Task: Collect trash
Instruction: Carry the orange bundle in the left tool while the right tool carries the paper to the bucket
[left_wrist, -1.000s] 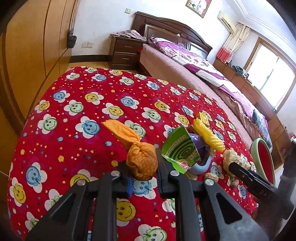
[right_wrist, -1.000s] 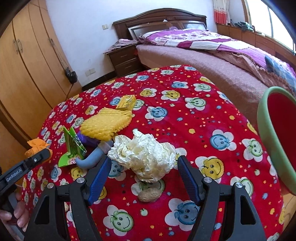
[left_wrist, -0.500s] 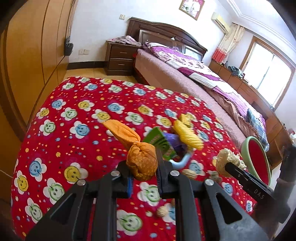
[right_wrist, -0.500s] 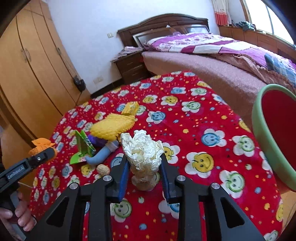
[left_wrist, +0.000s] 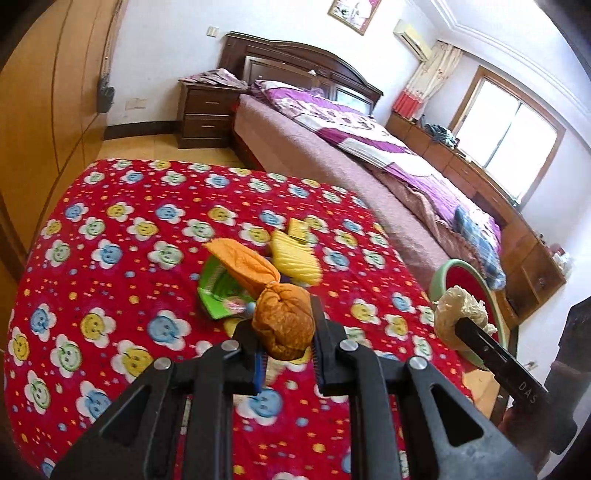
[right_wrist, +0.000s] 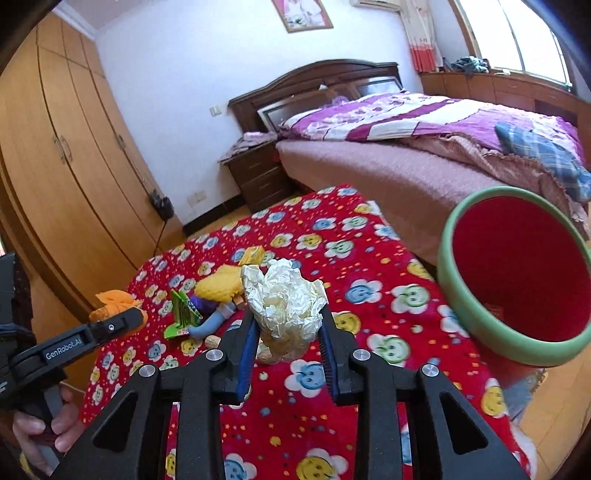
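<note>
Trash remains mid-frame on the red smiley tablecloth (left_wrist: 110, 229): green packet (left_wrist: 216, 295), yellow mesh (left_wrist: 295, 260). Left gripper (left_wrist: 286, 332), lower centre, is clamped on an orange knotted cloth (left_wrist: 282, 319), lifted clear for carrying. Right gripper (right_wrist: 288, 328) pinches crumpled white paper (right_wrist: 284, 306). Green-rimmed bin (right_wrist: 517, 280), right of frame, stands open, evidently the intended destination.

Bedroom w/ white walls (left_wrist: 166, 55); dark wood bed (right_wrist: 424, 155) & nightstand (left_wrist: 207, 110) are seen, wooden wardrobe (right_wrist: 55, 166) at left, sunlit window (left_wrist: 509, 144) at right.
</note>
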